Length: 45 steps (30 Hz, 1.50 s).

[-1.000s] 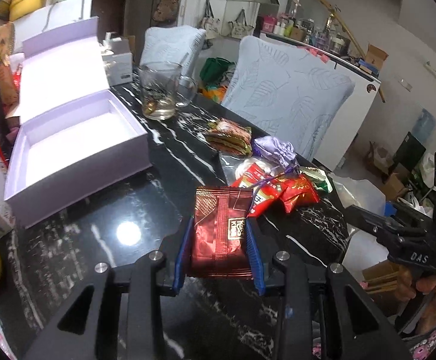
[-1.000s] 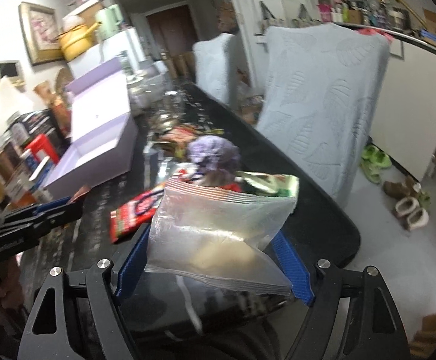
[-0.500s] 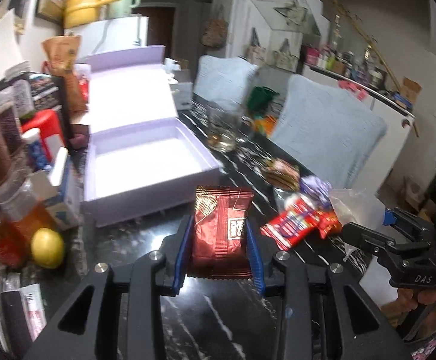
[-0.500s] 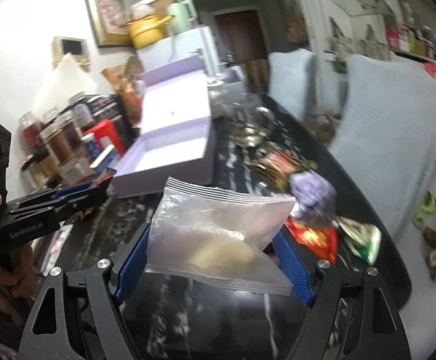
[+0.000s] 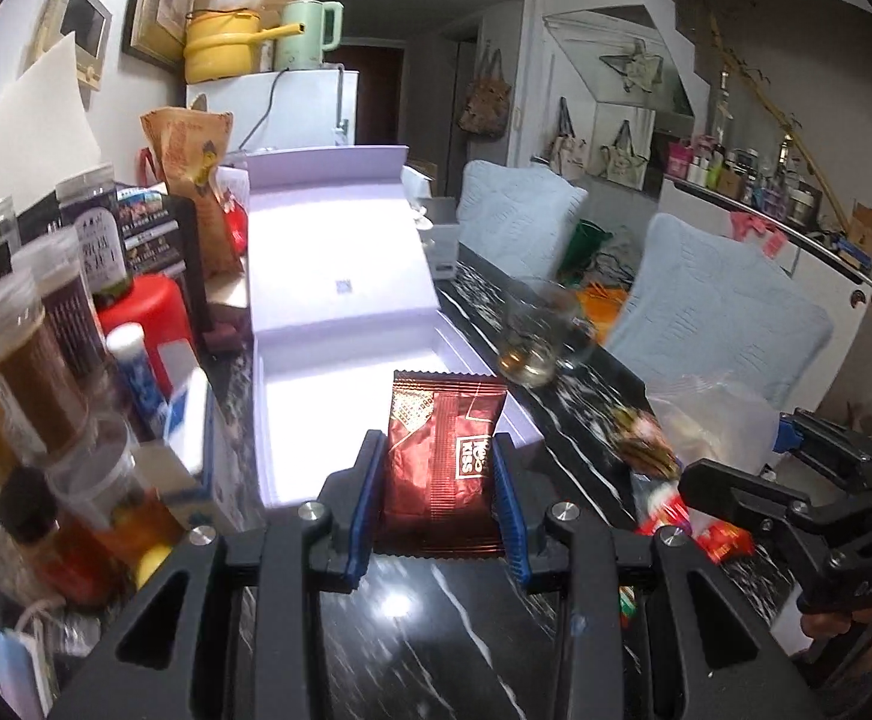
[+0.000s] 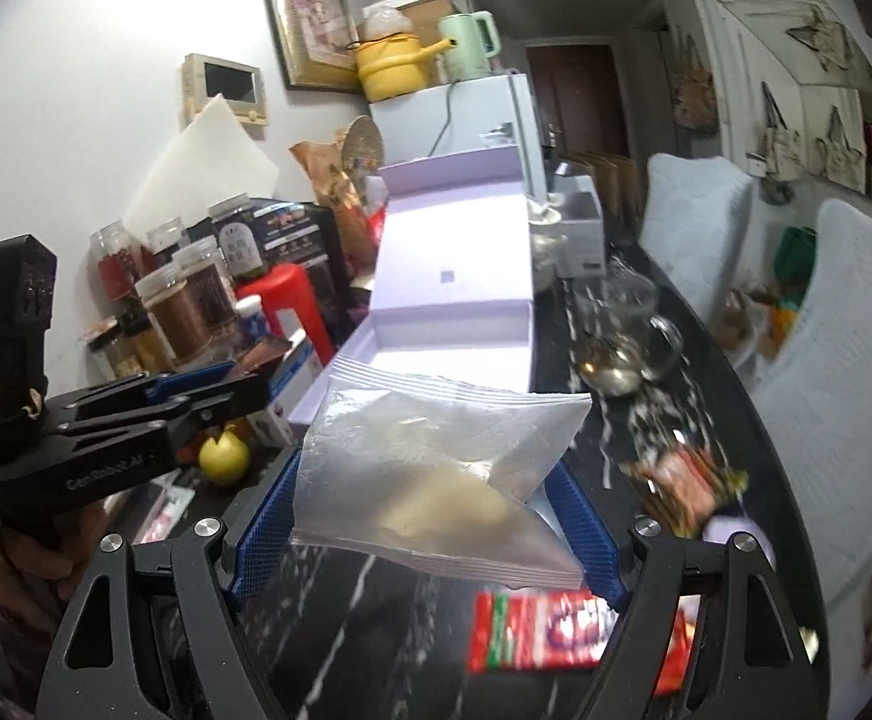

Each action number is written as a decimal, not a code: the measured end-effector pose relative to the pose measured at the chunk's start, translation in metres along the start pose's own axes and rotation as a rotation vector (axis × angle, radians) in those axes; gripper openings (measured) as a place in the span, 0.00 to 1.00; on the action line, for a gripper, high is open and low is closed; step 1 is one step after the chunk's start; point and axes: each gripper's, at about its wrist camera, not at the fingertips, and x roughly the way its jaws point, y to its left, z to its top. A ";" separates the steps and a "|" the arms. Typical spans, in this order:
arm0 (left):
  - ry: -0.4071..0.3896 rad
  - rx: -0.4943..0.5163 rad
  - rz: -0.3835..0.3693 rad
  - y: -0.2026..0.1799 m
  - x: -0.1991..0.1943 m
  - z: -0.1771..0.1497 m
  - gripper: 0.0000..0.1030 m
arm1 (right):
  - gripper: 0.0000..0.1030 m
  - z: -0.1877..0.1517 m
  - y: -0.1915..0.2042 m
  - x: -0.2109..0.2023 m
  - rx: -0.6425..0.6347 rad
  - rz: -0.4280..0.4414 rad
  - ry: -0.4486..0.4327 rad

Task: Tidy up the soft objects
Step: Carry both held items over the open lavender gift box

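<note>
Two grips: left gripper jaws clamp dark red foil sachet; right gripper jaws pinch clear plastic zip bag. Open lilac cardboard box lies just beyond both.

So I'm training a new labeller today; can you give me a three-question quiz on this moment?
1. True or false: the left gripper is shut on a red sachet.
2. What does the right gripper hold? A) a lemon B) a clear zip bag C) a glass
3. Fill in: the lilac box's lid stands ____.

Key: 1 true; 2 B, the clear zip bag; 3 open.
</note>
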 end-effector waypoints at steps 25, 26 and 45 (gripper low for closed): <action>-0.005 -0.050 0.092 0.057 0.119 0.090 0.33 | 0.79 0.122 -0.016 0.122 -0.080 -0.050 0.025; 0.004 -0.049 0.095 0.058 0.123 0.092 0.33 | 0.79 0.125 -0.018 0.128 -0.080 -0.054 0.035; 0.237 -0.015 0.212 0.077 0.230 0.080 0.33 | 0.79 0.125 -0.055 0.237 -0.028 -0.067 0.233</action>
